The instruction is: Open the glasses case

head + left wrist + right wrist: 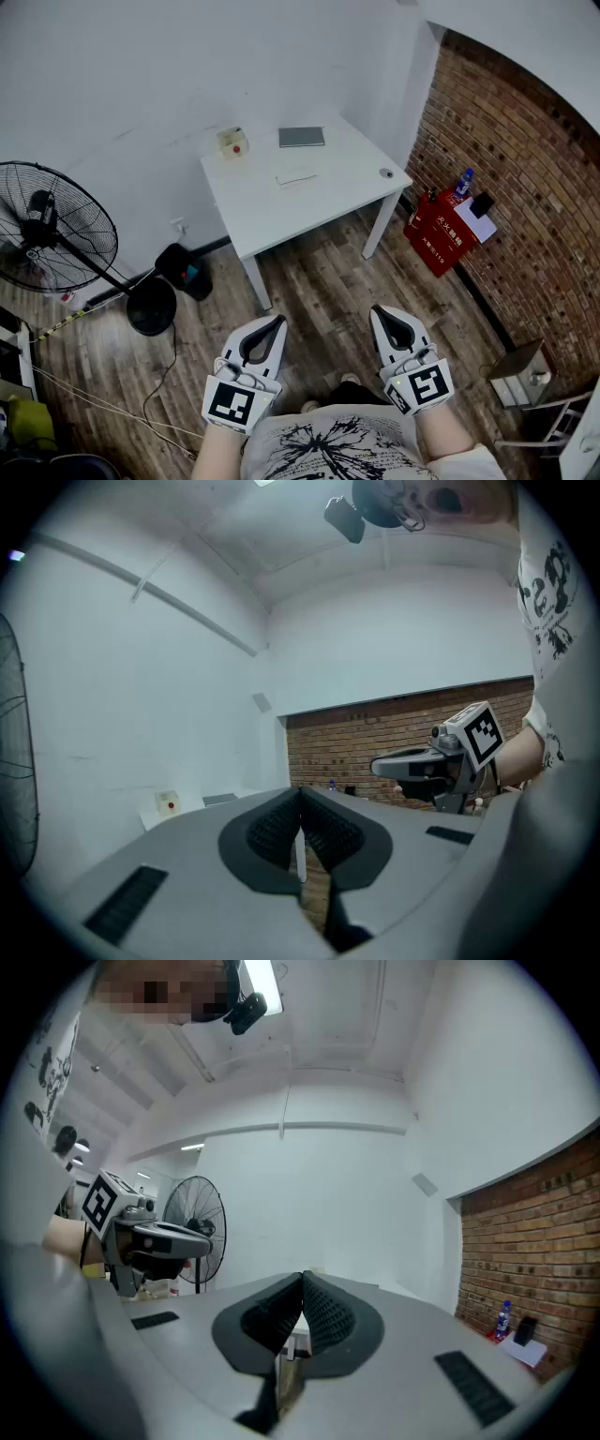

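A flat grey case (301, 137) lies at the back of the white table (272, 211), far ahead of me; the left gripper view catches it small as the grey case (220, 800). My left gripper (278, 322) and right gripper (377, 311) hover side by side close to my body, above the wooden floor and well short of the table. Both point level. The left gripper's (300, 799) jaws meet with nothing between them, and so do the right gripper's (302, 1283). Each gripper view shows the other one alongside: the right gripper (384, 764) and the left gripper (202, 1237).
On the table also sit a small cream box with a red dot (232, 142), a white flat object (296, 177) and a small round item (386, 172). A standing fan (42, 230) is at left, red boxes (441, 234) with a blue bottle (463, 181) by the brick wall.
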`<state>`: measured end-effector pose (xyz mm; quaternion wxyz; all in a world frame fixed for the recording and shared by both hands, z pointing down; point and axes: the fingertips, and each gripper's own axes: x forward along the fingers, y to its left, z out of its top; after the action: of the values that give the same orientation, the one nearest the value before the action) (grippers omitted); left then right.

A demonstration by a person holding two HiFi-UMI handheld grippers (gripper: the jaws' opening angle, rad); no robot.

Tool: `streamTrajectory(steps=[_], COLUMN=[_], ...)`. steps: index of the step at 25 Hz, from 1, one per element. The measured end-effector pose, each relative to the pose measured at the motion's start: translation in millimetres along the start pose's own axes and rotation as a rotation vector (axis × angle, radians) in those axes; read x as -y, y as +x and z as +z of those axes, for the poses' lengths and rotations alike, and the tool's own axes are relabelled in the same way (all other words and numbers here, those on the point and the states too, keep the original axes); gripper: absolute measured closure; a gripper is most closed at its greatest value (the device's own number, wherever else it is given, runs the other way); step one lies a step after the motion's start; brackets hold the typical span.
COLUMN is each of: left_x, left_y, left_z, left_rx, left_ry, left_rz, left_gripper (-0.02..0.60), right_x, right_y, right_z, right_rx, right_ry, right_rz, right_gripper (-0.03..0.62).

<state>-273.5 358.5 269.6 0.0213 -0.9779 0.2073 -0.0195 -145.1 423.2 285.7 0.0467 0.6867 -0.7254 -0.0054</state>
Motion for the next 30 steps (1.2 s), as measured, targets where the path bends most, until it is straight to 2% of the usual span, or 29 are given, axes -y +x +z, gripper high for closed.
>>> streamTrajectory(steps=[11, 14, 15, 16, 17, 18, 21, 26, 30], left_x=[-3, -4, -5, -7, -9, -12, -20, -41, -55], left_y=[-5, -6, -6, -6, -5, -4, 1, 23, 60], left_z=[0, -2, -3, -3, -3, -3, -7, -19, -43], left_rx=[0.009, 0.013, 0.013, 0.013, 0.015, 0.016, 0.010, -0.014, -0.104], left_ry=[-0.009, -0.015, -0.019, -0.024, -0.030, -0.036, -0.042, -0.045, -0.001], left_rz=[-0.001, 0.001, 0.003, 0.005, 0.009, 0.012, 0.021, 0.052, 0.072], left_gripper=[0.568, 0.568, 0.568, 0.568, 0.568, 0.568, 0.568, 0.568, 0.568], right_x=[-8, -5, -4, -5, -5, -4, 5, 25, 60], right_y=[-1, 1, 4, 9, 14, 19, 32, 62, 97], right_z=[-1, -2, -2, -3, -5, -6, -11, -20, -33], right_rx=[0.004, 0.024, 0.028, 0.025, 0.018, 0.010, -0.010, -0.017, -0.017], right_ry=[0.009, 0.018, 0.016, 0.014, 0.014, 0.014, 0.011, 0.040, 0.034], right_rz=[0.006, -0.031, -0.036, -0.027, -0.017, -0.017, -0.030, -0.011, 0.024], right_gripper=[0.582, 0.581, 0.563, 0.346, 0.166, 0.129, 0.082, 0.083, 0.085])
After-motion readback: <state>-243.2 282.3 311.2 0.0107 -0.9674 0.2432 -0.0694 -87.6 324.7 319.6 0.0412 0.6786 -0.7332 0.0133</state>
